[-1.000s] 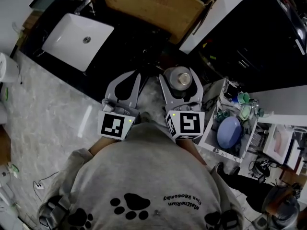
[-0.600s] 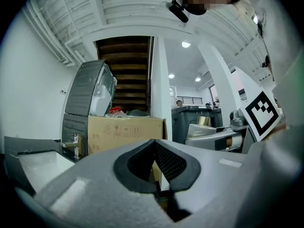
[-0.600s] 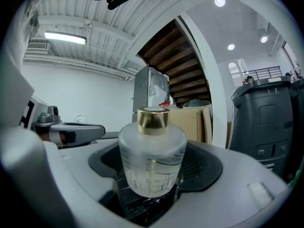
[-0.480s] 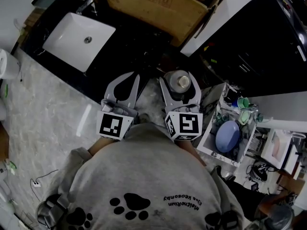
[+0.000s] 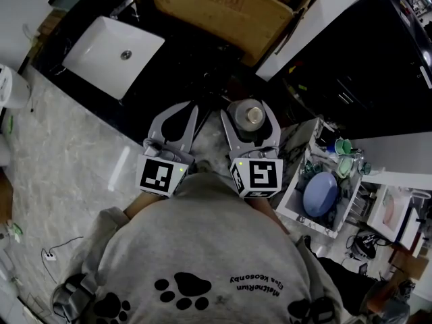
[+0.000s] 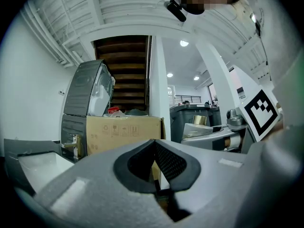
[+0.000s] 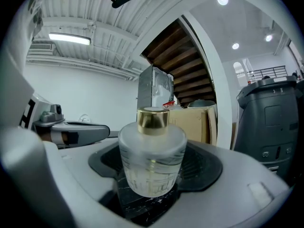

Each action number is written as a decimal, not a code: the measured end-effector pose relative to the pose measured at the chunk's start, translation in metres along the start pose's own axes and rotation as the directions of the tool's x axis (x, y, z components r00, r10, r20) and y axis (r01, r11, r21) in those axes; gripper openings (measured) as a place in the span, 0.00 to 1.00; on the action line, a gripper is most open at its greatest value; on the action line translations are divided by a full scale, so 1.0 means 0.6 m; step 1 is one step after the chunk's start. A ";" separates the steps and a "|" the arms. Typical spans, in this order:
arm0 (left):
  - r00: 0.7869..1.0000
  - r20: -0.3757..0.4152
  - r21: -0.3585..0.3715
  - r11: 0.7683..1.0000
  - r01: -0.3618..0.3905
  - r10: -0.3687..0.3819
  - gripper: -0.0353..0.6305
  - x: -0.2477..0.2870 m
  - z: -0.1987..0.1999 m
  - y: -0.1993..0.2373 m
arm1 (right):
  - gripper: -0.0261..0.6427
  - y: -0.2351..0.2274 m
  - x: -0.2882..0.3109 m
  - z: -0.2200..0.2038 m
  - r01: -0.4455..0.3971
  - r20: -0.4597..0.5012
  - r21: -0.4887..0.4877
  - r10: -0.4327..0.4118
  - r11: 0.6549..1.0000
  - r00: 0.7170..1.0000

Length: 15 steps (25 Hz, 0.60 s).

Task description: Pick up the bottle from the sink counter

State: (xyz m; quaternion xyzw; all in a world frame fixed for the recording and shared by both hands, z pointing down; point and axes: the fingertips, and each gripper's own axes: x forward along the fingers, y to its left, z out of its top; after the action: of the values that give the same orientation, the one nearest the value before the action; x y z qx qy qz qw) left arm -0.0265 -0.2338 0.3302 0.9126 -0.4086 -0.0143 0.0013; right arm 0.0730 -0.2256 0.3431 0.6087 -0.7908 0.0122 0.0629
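Observation:
A squat frosted glass bottle (image 5: 252, 115) with a gold cap stands upright between the jaws of my right gripper (image 5: 250, 104), at the near corner of the black sink counter (image 5: 182, 66). In the right gripper view the bottle (image 7: 152, 158) sits in the hollow of the dark pads (image 7: 202, 167), which close round both its sides. Black marble shows just under it. My left gripper (image 5: 191, 106) hovers beside it on the left, shut with nothing in it. Its pads (image 6: 166, 163) meet at the tips.
A white basin (image 5: 111, 54) with a faucet (image 5: 121, 5) is set in the counter's far left. A cardboard box (image 5: 216, 9) stands behind. A white rack with a blue bowl (image 5: 320, 193) is at the right. Pale marble floor (image 5: 61, 160) lies on the left.

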 end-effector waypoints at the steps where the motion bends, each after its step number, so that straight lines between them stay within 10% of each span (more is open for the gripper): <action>1: 1.000 -0.001 0.002 1.000 0.000 0.000 0.06 0.000 0.000 -0.001 | 0.54 0.001 0.000 -0.002 -0.005 -0.002 0.005 0.005 1.000 1.000; 15: 0.999 0.005 0.031 0.999 -0.036 0.036 0.06 0.000 0.000 -0.023 | 0.54 -0.004 -0.006 -0.006 -0.067 0.015 0.006 0.067 0.998 0.998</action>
State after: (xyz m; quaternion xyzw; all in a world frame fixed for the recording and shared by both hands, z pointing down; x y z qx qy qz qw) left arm -0.0163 -0.2244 0.3299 0.9049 -0.4253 -0.0100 -0.0135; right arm 0.0765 -0.2223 0.3463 0.5821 -0.8112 0.0122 0.0545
